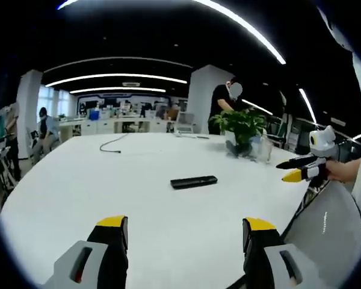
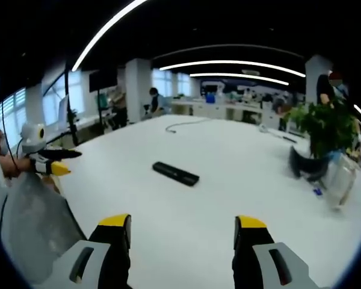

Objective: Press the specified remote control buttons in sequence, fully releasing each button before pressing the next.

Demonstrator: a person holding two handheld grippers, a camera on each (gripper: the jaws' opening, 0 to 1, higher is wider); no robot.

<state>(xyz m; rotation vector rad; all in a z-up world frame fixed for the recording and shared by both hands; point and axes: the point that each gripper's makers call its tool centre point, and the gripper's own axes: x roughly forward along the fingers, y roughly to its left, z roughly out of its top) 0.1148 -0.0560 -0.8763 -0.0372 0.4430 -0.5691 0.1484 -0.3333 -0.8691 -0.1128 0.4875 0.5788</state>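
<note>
A black remote control [image 1: 194,181] lies flat near the middle of the white table [image 1: 138,205]. My left gripper [image 1: 186,226] hovers above the table short of the remote, open, with nothing between its yellow-tipped jaws. The right gripper [image 1: 283,171] comes in from the right edge, off to the side of the remote. In the right gripper view the remote [image 2: 175,173] lies ahead on the table [image 2: 228,198]. My right gripper [image 2: 182,223] is open and holds nothing. The left gripper [image 2: 73,162] shows at the left edge, held in a hand.
A potted plant [image 1: 243,126] and a clear container [image 1: 263,147] stand beyond the remote; they also show as plant [image 2: 325,129] and container [image 2: 340,180]. A dark cable [image 1: 111,143] lies at the far side. People stand at desks behind. A grey sleeve [image 2: 30,223] is close.
</note>
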